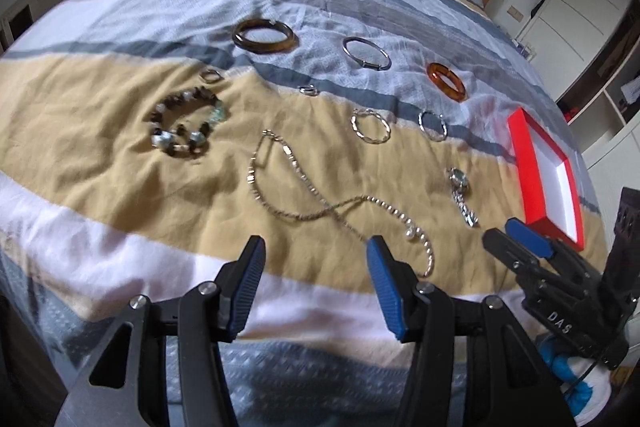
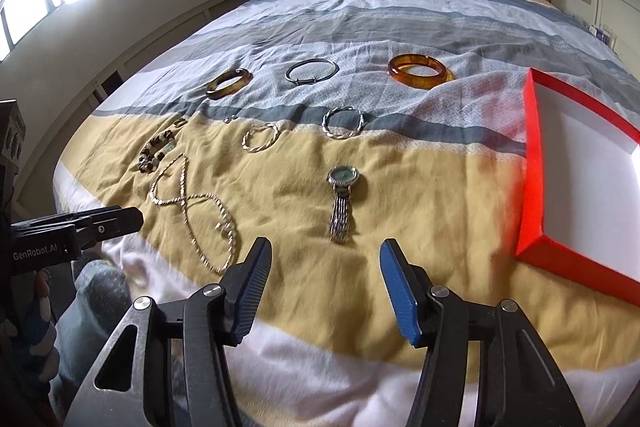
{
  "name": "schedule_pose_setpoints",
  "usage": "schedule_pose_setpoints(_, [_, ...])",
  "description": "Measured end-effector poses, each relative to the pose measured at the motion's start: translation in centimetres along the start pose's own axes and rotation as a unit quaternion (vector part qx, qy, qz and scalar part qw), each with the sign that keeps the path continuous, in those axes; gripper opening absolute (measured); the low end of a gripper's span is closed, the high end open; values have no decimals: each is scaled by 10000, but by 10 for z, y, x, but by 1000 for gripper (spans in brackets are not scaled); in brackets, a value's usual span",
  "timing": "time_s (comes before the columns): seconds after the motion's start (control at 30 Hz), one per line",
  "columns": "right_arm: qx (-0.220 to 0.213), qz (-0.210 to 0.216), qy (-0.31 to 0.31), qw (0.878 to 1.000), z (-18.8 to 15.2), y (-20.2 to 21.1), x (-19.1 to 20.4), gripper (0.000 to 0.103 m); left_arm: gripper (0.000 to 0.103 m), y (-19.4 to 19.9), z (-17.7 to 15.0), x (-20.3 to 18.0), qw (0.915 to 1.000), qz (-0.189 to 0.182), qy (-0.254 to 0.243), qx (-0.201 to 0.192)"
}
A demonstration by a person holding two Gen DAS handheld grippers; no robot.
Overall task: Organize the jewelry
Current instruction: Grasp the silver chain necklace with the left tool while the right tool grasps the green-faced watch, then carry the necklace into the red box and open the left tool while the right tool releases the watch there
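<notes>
Jewelry is laid out on a bed (image 2: 400, 163) with a striped cover, pieces apart from one another. Far row: dark brown bangle (image 1: 265, 36), thin metal bangle (image 1: 367, 53), amber bangle (image 2: 422, 70). Nearer: beaded bracelet (image 1: 186, 123), two twisted hoops (image 2: 261, 137) (image 2: 343, 122), a long chain necklace (image 1: 320, 203), a wristwatch (image 2: 343, 195). A red tray (image 2: 532, 163) with a white inside is seen at the right, nothing in it. Left gripper (image 1: 316, 247) fingers are spread, nothing between them, above the necklace's near end. Right gripper (image 2: 324, 251) fingers are parted, nothing gripped, just short of the watch strap.
</notes>
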State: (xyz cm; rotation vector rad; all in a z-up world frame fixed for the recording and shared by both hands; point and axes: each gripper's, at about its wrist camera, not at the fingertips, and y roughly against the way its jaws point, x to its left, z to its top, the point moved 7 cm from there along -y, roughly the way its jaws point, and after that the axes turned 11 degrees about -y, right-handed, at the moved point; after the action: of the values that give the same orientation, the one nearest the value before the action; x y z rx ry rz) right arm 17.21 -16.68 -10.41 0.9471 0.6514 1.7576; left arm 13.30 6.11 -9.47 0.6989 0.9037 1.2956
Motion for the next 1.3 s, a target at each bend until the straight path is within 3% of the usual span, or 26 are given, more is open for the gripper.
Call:
schedule_pose_setpoints(0.2, [90,106,-13,9999,18,-28,0,56,51,-32,2,-6,9967,-528,523,312])
schedule_pose_setpoints(0.4, [202,153,-30,9997,24,-52,-4,56,51,-48,14,0,9912,-792,1022,283])
schedule_pose_setpoints(0.5, [207,178,-16,9996,27,-59,-4,56,51,-61,18,5,9897,-727,1174,372])
schedule_pose_setpoints(0.63, [172,184,26,9997,32,-67,-3,56,48,-70,23,1,9935,-389,980,419])
schedule_pose_setpoints(0.7, [148,157,44,9998,33,-69,-3,51,38,-73,24,1,9952,-179,873,400])
schedule_pose_setpoints(0.83, [101,138,39,9998,33,-69,-3,27,13,-71,25,6,9963,26,789,337])
schedule_pose_setpoints(0.87, [92,130,35,9999,33,-69,-4,26,9,-69,25,7,9966,26,766,312])
schedule_pose_setpoints(1.07, [-14,213,103,9997,34,-59,-1,25,2,-50,29,3,9982,11,582,105])
schedule_pose_setpoints(1.3, [-375,374,60,9986,36,-12,1,25,2,-12,39,-11,9986,32,450,-289])
